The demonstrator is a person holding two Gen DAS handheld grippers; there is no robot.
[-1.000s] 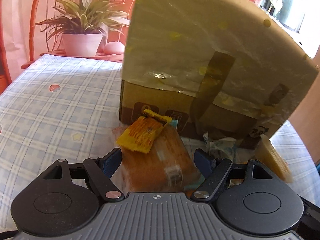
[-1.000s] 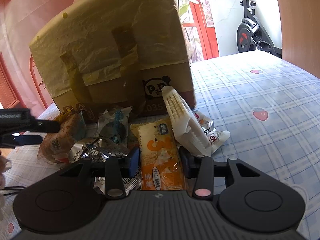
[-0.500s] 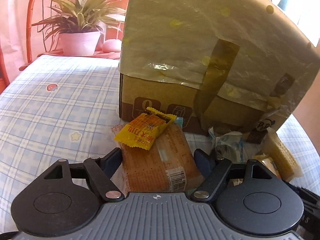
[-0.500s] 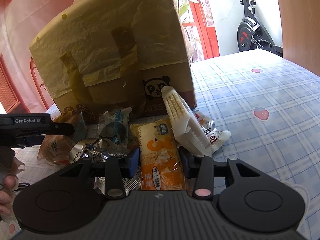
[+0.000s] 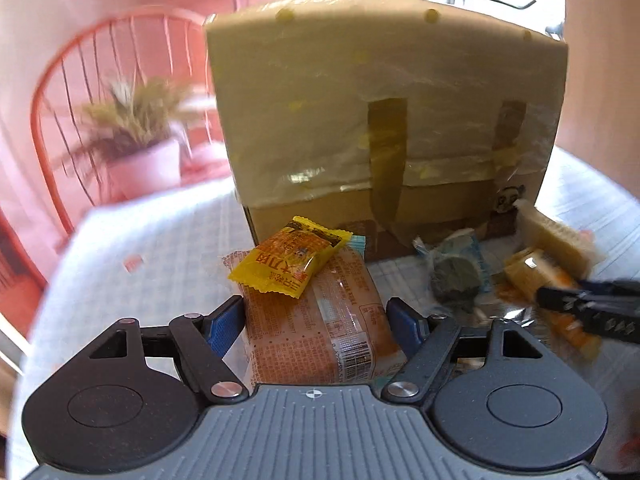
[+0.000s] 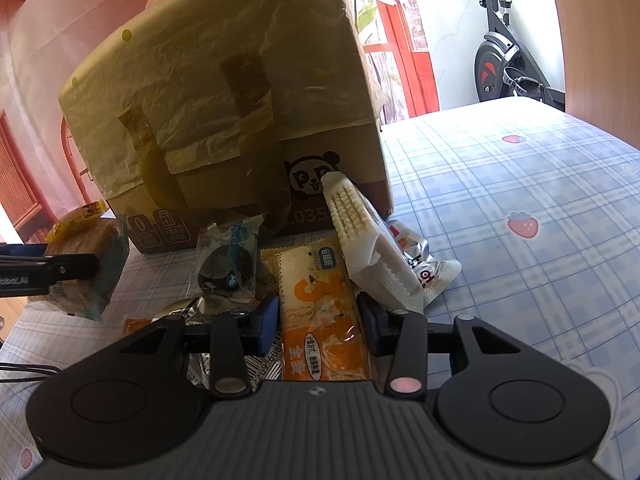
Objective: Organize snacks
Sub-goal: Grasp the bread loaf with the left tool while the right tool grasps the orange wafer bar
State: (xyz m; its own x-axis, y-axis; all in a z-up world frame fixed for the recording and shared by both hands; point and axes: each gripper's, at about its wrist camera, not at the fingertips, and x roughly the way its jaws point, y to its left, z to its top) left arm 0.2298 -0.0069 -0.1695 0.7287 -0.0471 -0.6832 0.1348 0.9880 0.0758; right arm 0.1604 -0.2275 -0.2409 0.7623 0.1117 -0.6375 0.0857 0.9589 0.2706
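My left gripper (image 5: pixel 314 320) is shut on an orange-brown bread packet (image 5: pixel 320 332), its blue pads against both long sides. A yellow sachet (image 5: pixel 284 264) lies on top of that packet. In the right wrist view the same bread packet (image 6: pixel 80 264) hangs tilted at the left, just off the cloth. My right gripper (image 6: pixel 318 320) is shut on a long orange snack packet (image 6: pixel 320 308) that lies in the pile. Behind both stands a cardboard box (image 5: pixel 380 100) wrapped in yellowish plastic and tape.
A dark round cake in a blue wrapper (image 6: pixel 228 264), a white ridged wafer packet (image 6: pixel 360 236), a red-and-white sachet (image 6: pixel 428 276) and silver foil (image 6: pixel 200 308) crowd the box's foot. The blue checked tablecloth (image 6: pixel 520 200) stretches right. A potted plant (image 5: pixel 140 160) and red chair (image 5: pixel 60 80) stand behind.
My left gripper has rolled and lifted a little with the bread packet and yellow sachet still between its jaws, so the box now looks upright. The right gripper has kept still.
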